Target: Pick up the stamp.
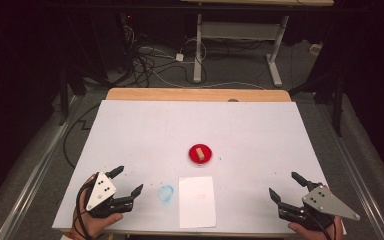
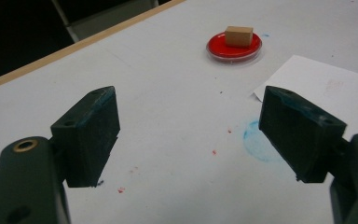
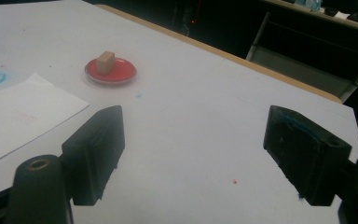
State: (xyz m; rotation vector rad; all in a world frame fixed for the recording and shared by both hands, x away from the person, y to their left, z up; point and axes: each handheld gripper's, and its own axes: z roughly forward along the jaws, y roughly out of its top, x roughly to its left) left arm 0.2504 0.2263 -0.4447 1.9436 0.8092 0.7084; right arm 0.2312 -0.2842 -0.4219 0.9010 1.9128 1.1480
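Wooden block point(image 1: 199, 152) (squarish) on round red dish point(image 1: 200, 155) | smooth white sheet point(image 1: 196, 201) | left claw point(image 1: 128, 181), right claw point(image 1: 285, 186): wide, seemingly empty

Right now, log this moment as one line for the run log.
left gripper: open, empty | right gripper: open, empty | block: on red dish | paper: near edge

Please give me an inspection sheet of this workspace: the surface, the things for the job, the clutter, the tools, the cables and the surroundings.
Surface: white table top, with a blue smear and small red specks.
Job's things: a tan block sits in a red dish; a white paper sheet lies nearer the person, apart from the dish.
Clutter: nothing seen.
Tools: left tool and right tool both open, holding nothing, near the front corners.
Cables: a black cable trails from the left tool; loose cables lie on the floor behind.
Surroundings: dark room, another table's frame beyond.
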